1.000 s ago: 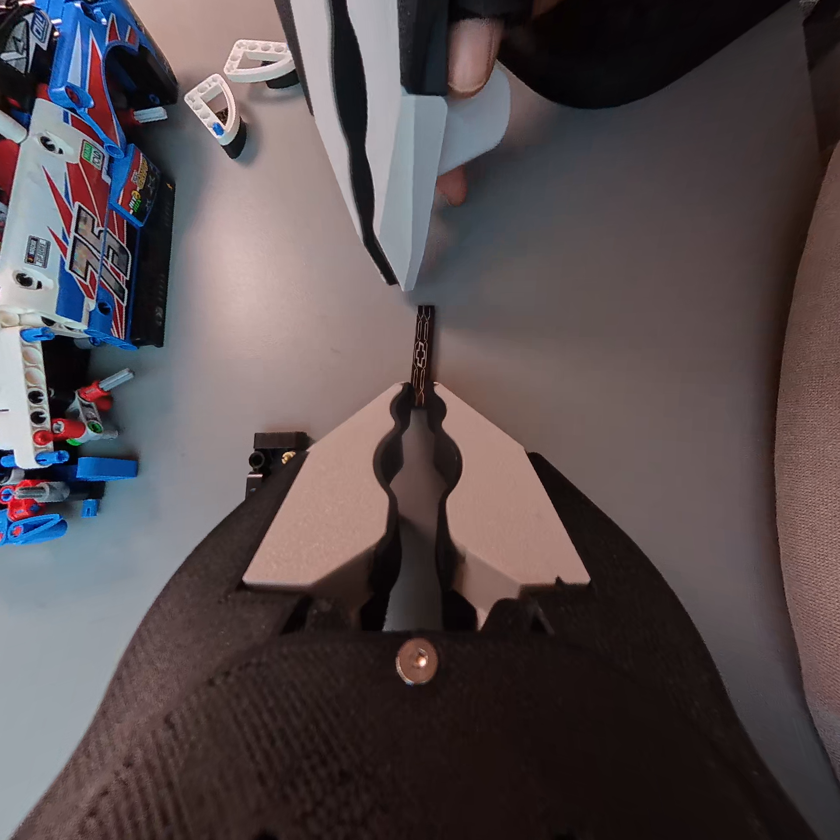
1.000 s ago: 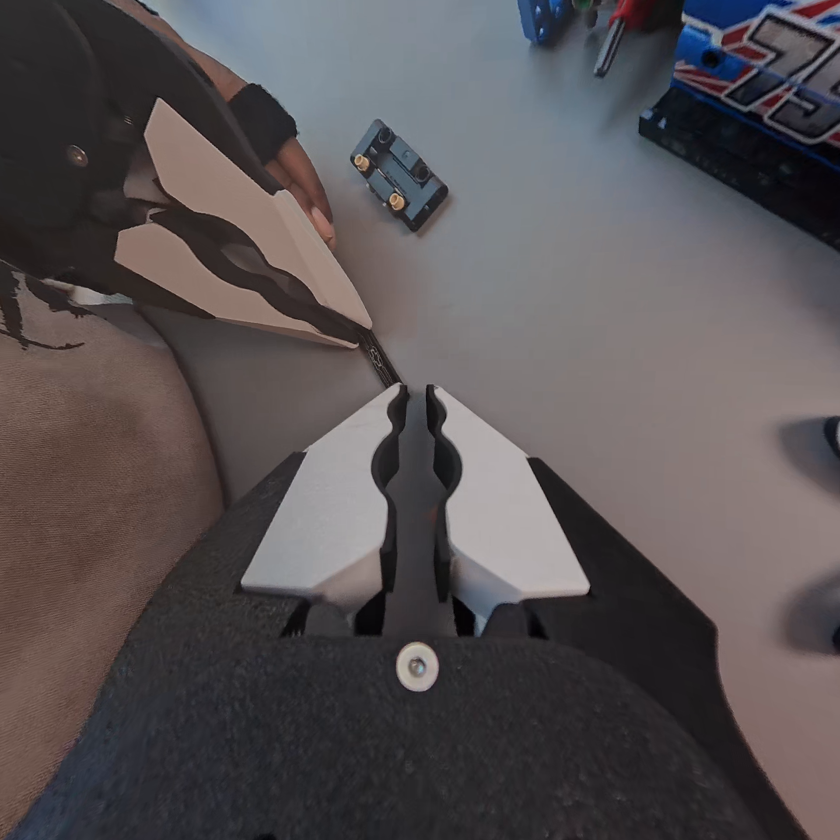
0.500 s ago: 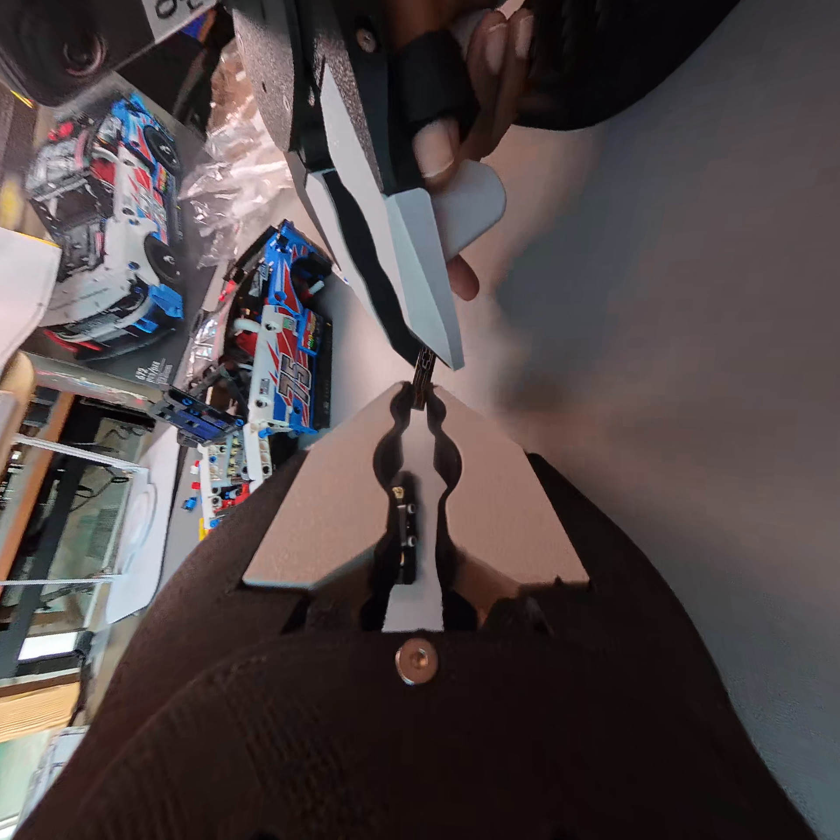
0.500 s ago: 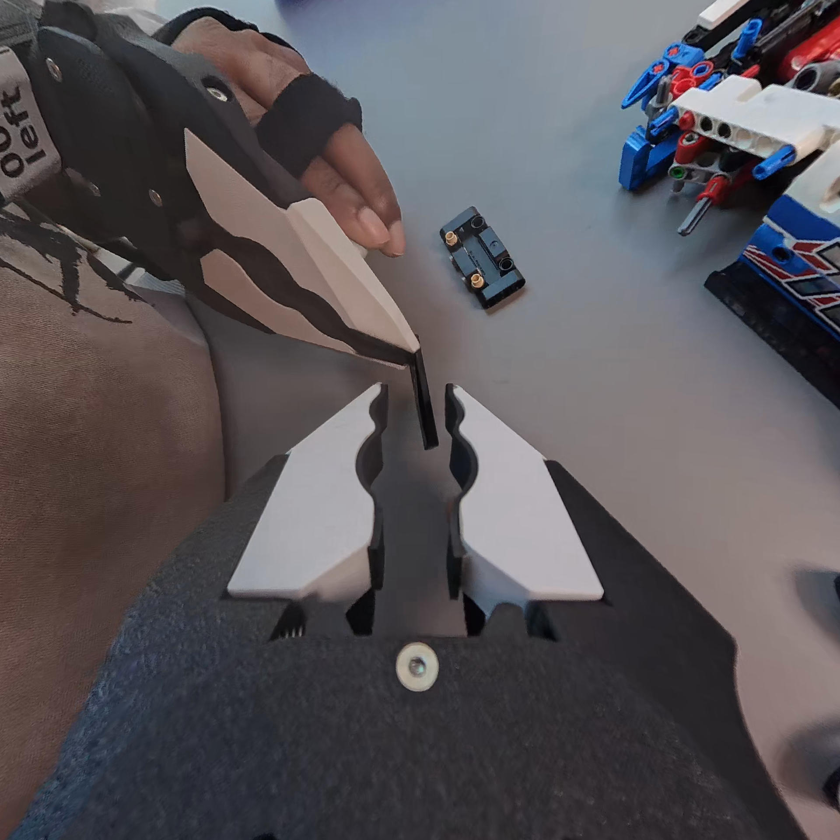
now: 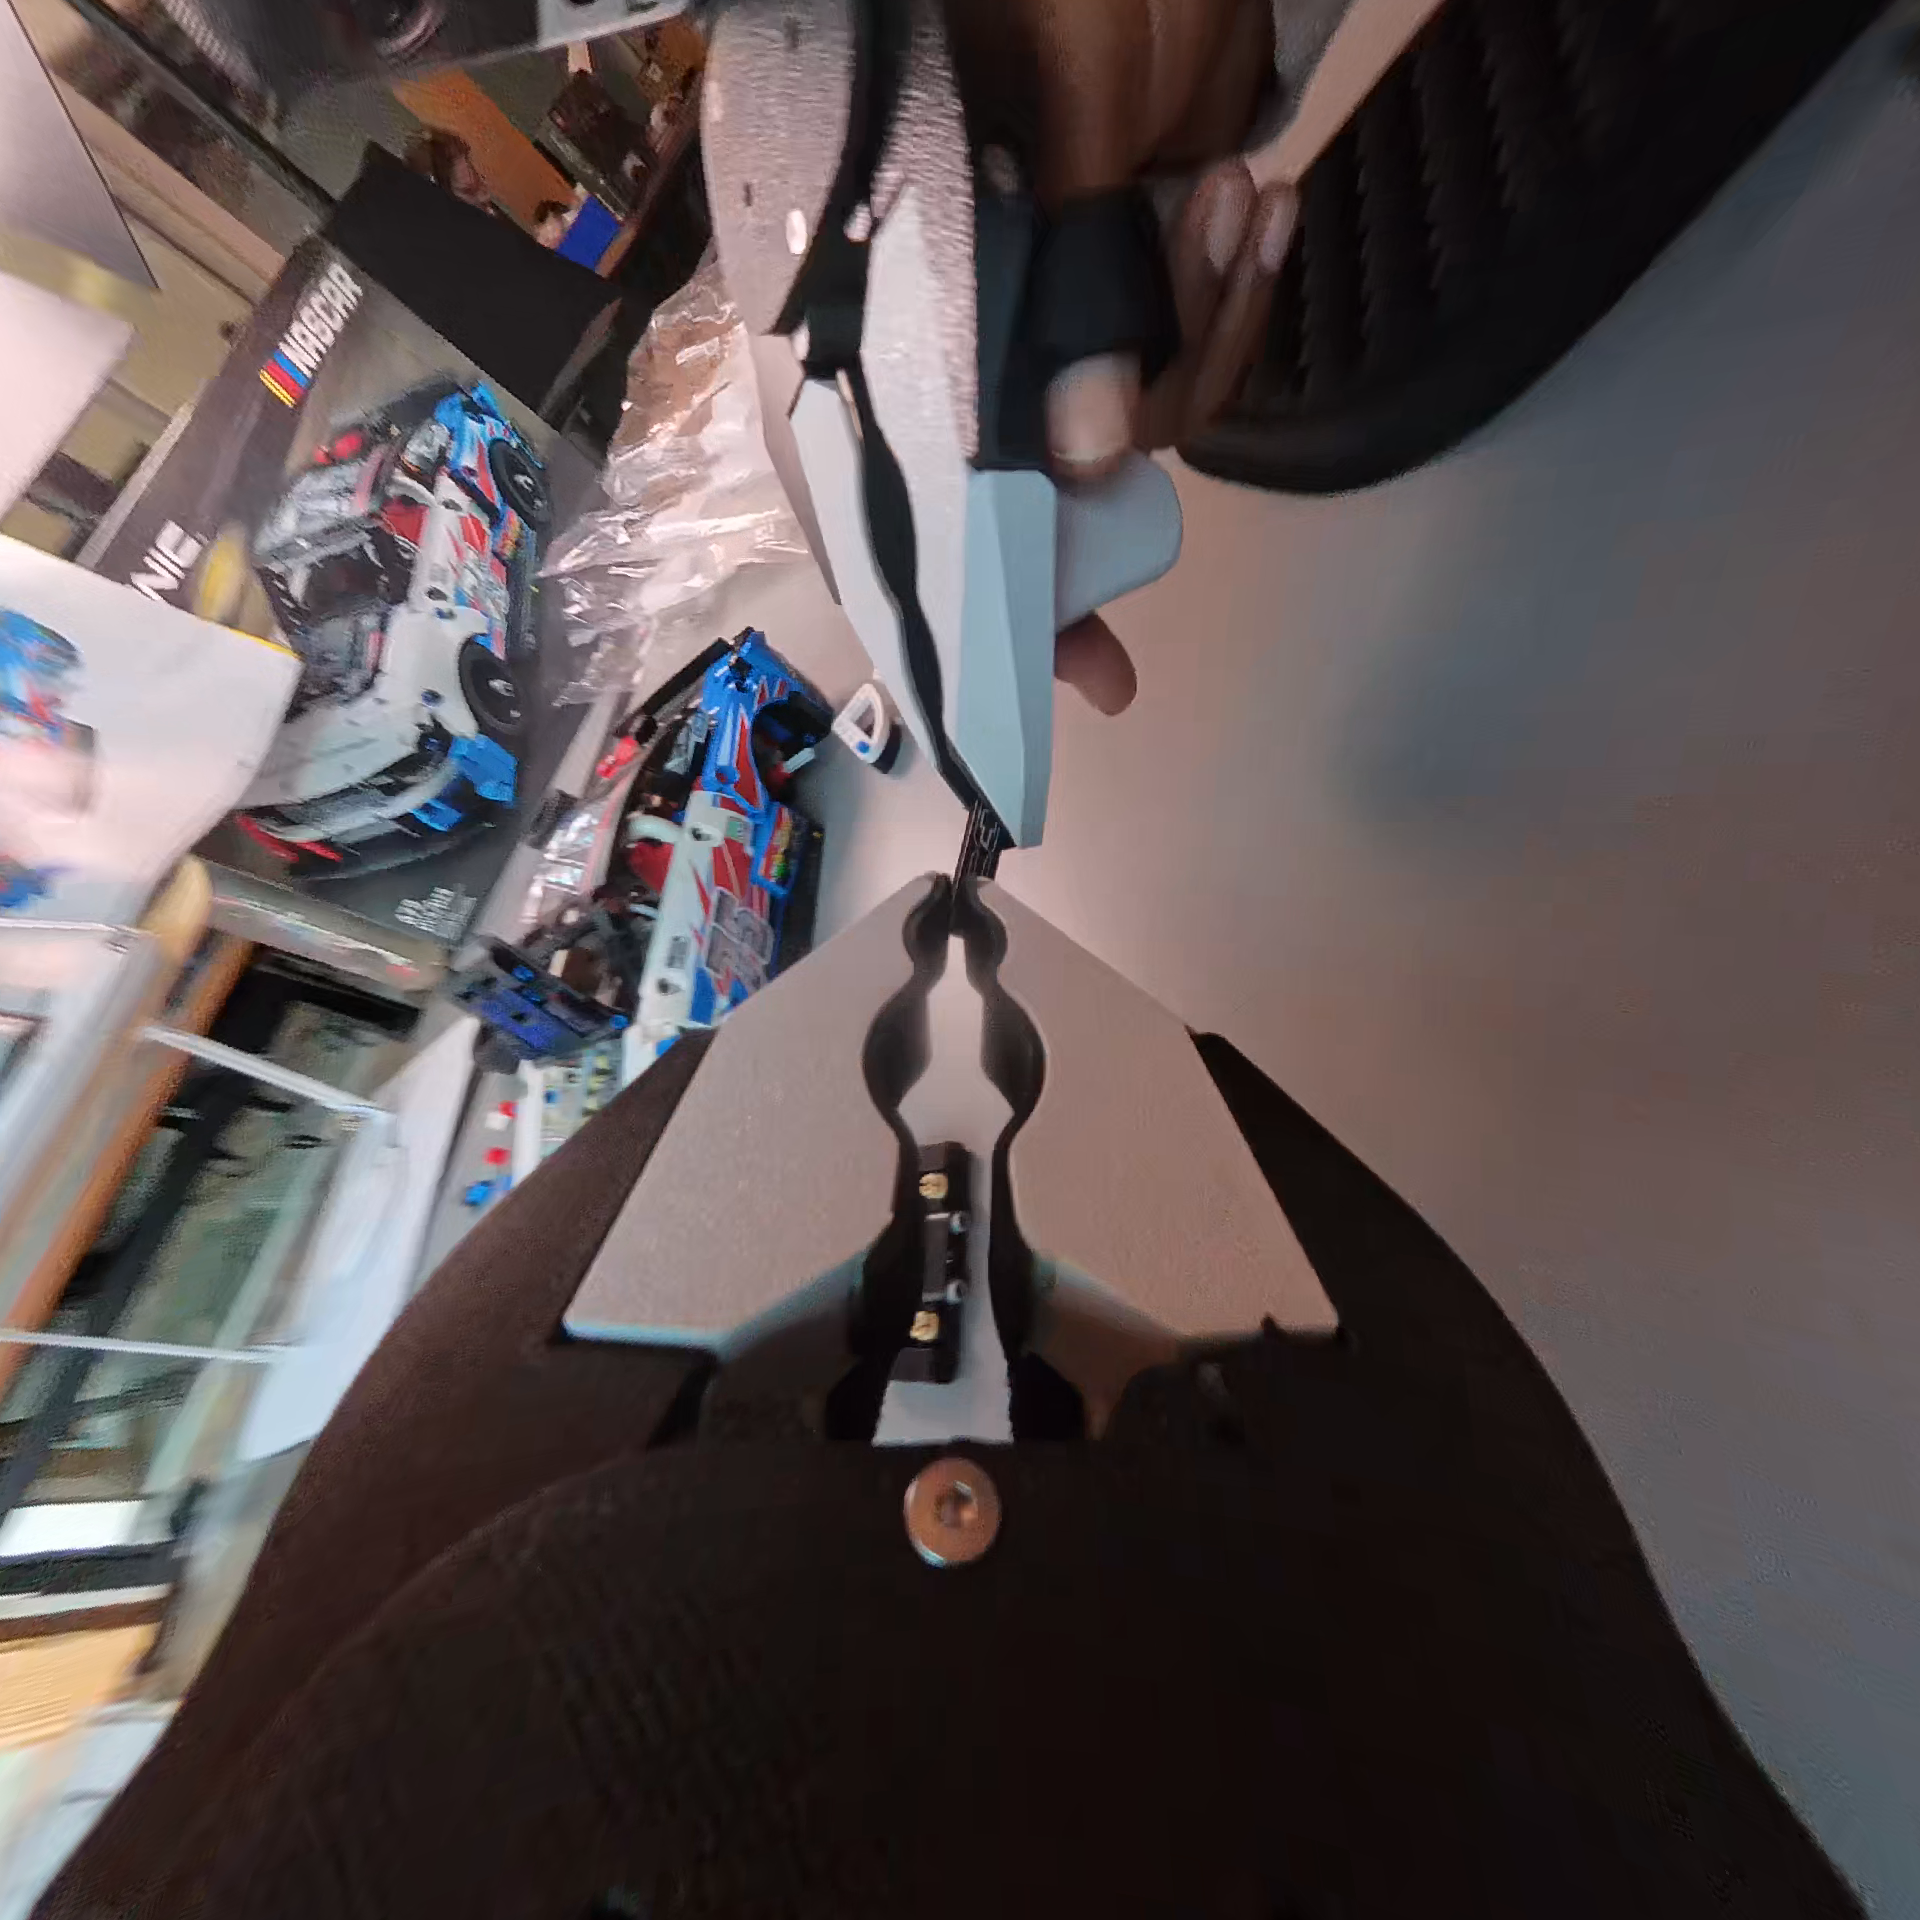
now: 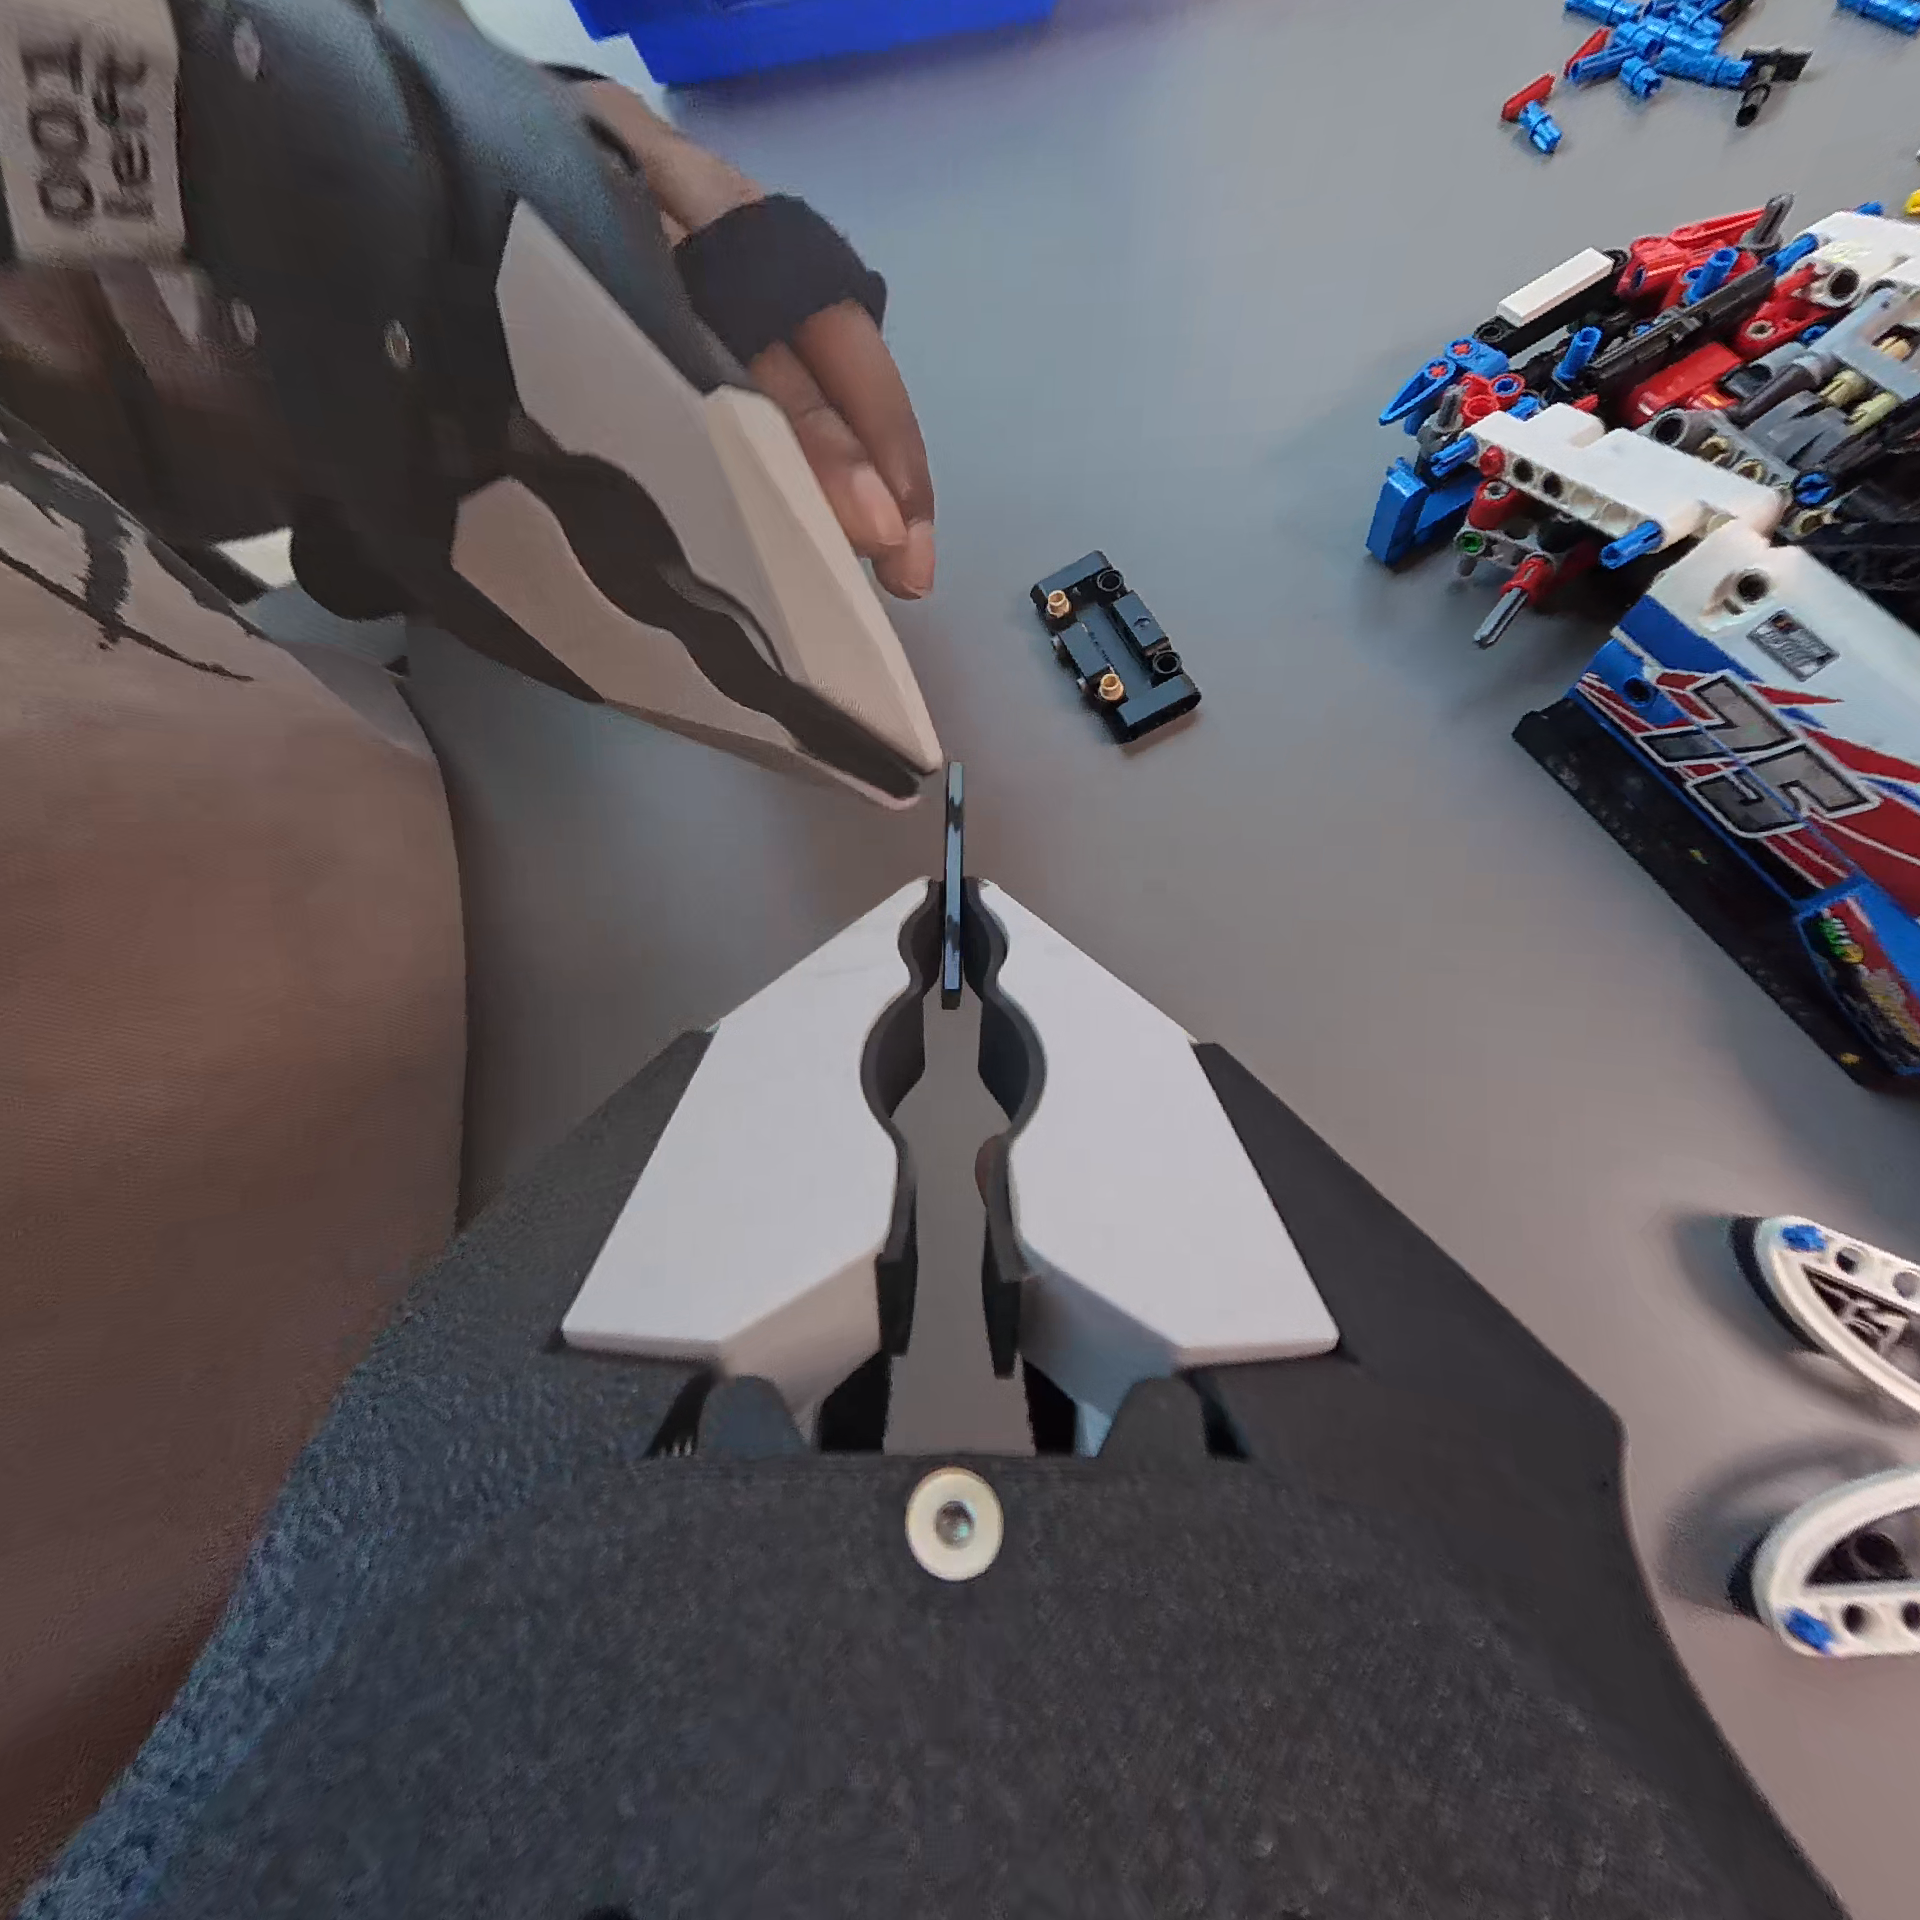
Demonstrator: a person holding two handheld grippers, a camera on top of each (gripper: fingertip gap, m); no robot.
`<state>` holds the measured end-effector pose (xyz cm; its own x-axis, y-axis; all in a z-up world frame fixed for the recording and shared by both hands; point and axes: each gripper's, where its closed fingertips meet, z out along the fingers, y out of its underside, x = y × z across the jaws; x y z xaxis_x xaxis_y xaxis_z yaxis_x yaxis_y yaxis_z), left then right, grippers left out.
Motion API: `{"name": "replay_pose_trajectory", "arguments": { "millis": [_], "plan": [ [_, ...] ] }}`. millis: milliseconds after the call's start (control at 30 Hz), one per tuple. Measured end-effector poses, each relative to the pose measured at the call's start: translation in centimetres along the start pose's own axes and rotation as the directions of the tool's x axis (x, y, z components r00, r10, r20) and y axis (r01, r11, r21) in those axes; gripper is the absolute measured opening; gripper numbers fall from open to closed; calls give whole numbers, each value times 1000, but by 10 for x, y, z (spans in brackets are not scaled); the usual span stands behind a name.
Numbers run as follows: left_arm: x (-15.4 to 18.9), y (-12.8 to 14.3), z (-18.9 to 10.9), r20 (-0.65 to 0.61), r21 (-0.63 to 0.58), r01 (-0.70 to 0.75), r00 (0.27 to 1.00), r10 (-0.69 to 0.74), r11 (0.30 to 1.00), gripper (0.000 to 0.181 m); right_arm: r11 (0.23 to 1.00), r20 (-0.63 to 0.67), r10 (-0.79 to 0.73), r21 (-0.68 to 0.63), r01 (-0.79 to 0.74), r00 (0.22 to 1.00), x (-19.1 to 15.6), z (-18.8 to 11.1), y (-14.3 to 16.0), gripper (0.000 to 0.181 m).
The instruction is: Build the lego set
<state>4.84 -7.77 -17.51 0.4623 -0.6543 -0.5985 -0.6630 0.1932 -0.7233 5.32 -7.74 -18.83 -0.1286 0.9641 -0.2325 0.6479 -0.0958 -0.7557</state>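
Observation:
A thin black tile stands edge-on between my right gripper's fingertips, which are shut on its lower part. My left gripper comes in from the upper left, its tips pinched on the tile's top end. In the left wrist view the tile bridges my left gripper and the right gripper above it. The blue, white and red race car build lies at the right on the grey table; it also shows in the left wrist view.
A black block with tan pins lies on the table beyond the grippers. Two white arch pieces lie at the right edge. Loose blue and red pins lie far back. The set's box and plastic bags stand behind the car.
My right gripper has opened, taken the tile between its fingers and shut on it. Both grippers have risen and tilted, so more of the car and room shows.

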Motion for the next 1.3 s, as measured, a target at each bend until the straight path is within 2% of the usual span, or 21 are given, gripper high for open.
{"name": "replay_pose_trajectory", "arguments": {
  "millis": [33,100,133,233,400,633,733,867,900,933,967,1000,1133,1200,1300],
  "plan": [
    [1,-3,-2,-65,28,132,989,-130,991,8,999,-11,-34,-9,34,999,-1,-1,1,0],
    [1,-11,-8,-206,55,375,911,-357,925,27,997,-8,-81,-18,81,997,-6,-2,0,0],
    [0,-14,-11,-264,60,458,864,-428,887,27,994,-6,-111,-18,110,994,-10,-2,-2,0],
    [2,-16,-17,-365,48,558,782,-505,829,25,981,0,-192,-16,192,981,-19,0,-9,0],
    [8,-21,-21,-398,54,541,782,-479,839,0,954,1,-299,-28,299,954,-29,1,-15,0],
    [8,-29,-24,-411,73,529,789,-457,846,0,946,13,-325,22,324,946,-35,-9,-18,0],
    [3,-26,-26,-404,82,542,785,-469,836,0,941,-21,-338,12,338,941,-24,-17,-15,0],
    [-6,-22,-30,-391,90,567,776,-495,819,0,950,-20,-289,119,290,957,-22,-30,-26,0],
    [-6,-22,-29,-390,91,567,777,-494,819,0,946,-32,-295,134,296,955,-21,-29,-29,2],
    [-6,-22,-29,-390,91,567,777,-494,819,0,942,-30,-303,143,304,953,-23,-28,-30,13],
    [-6,-21,-29,-390,90,568,776,-496,818,0,939,-23,-312,145,312,950,-25,-25,-31,13],
    [-7,-20,-28,-385,90,568,777,-498,818,0,934,-30,-321,158,321,947,-25,-23,-34,0],
    [-13,-20,-32,-399,101,623,740,-542,776,0,921,-24,-340,191,338,940,-25,-18,-40,0],
    [-15,-9,-31,-401,55,644,714,-573,763,9,928,-38,-329,170,331,943,-19,-17,-38,0],
    [-15,8,-28,-361,5,615,736,-572,788,1,955,-53,-291,44,293,955,-7,-11,-17,0]
  ]
}}
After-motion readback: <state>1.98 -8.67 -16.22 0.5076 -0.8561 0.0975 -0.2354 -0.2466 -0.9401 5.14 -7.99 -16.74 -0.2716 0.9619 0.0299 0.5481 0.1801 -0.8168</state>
